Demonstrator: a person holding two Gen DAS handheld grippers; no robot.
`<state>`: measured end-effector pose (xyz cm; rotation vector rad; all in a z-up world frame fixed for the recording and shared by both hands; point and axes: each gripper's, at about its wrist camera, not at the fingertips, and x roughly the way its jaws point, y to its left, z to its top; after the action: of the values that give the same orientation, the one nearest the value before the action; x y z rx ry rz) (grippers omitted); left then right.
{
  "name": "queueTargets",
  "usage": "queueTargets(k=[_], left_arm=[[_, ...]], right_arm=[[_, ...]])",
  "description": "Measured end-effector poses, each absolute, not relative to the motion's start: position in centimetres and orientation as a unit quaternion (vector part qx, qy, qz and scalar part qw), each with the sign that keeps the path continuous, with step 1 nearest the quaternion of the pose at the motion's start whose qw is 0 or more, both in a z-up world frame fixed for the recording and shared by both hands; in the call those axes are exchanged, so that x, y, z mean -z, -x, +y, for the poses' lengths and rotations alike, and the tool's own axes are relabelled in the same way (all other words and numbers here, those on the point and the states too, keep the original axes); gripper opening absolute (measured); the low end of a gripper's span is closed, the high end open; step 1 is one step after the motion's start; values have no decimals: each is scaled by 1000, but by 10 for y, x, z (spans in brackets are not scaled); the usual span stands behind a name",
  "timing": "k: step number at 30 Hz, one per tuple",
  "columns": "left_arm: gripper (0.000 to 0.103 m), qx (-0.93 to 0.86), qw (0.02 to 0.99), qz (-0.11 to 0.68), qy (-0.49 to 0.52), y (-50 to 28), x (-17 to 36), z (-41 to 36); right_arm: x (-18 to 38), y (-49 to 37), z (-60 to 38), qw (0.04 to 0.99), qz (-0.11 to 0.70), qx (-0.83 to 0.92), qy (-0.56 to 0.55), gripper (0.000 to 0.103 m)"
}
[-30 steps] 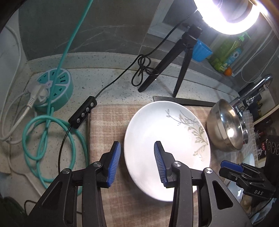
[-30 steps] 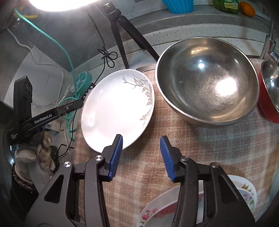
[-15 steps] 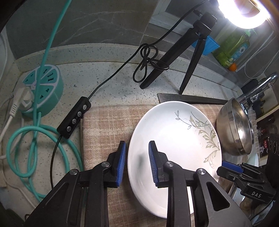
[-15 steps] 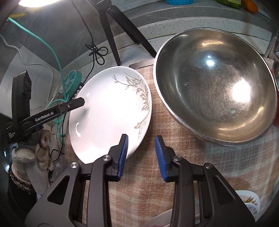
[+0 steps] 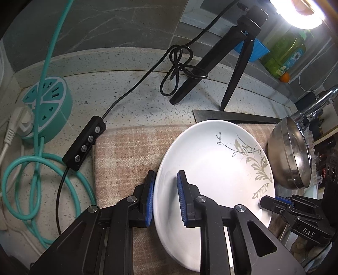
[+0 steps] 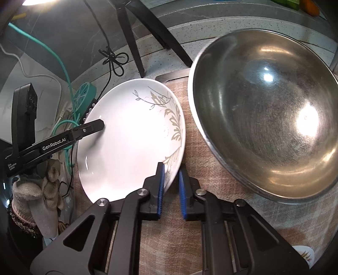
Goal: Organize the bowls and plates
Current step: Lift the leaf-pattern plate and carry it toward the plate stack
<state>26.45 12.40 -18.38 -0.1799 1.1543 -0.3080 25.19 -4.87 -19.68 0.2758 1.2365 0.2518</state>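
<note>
Harsh ring light (image 5: 304, 12) glare; fisheye-warped edges

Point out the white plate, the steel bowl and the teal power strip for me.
white plate (image 5: 207, 169): left wrist view, bare centre.
steel bowl (image 6: 264, 114): right wrist view, inner wall.
teal power strip (image 5: 47, 99): left wrist view, top face.
</note>
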Motion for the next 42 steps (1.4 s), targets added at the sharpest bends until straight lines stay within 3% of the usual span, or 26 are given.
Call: queueTargets(k=[25,42], left_arm=[[19,123,833,527,115,-192,154,136],[19,109,860,483,126,-107,107,85]], right_arm=[[167,-212,-43,805,559,-170,-109,13],[127,-147,-101,810,534,-224,-91,13]])
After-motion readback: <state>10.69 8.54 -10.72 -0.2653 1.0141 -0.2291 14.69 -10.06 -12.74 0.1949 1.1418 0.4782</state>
